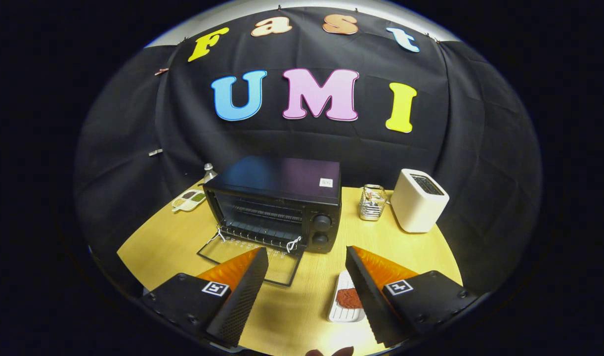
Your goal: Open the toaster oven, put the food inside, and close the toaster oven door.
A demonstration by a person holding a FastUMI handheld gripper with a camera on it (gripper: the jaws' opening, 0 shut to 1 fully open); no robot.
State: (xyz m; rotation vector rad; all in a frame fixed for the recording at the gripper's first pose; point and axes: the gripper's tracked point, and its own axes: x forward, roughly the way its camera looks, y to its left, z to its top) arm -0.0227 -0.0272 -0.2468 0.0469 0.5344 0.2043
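The oven (277, 202) beyond the tool (307, 257) was black, with a small white sticker on its top and white cord at the hinges of its lowered glass door (247, 262). The counter (312, 306) was pale yellow wood grain. Beside the tool's right finger, a white ridged tray (342, 301) carried reddish-brown food (349, 297). Right of the oven stood a silver wire holder (372, 201) and a cream-white toaster (418, 200) with a dark slot. Left of the oven lay a cream dish (188, 200) with green and brown sections.
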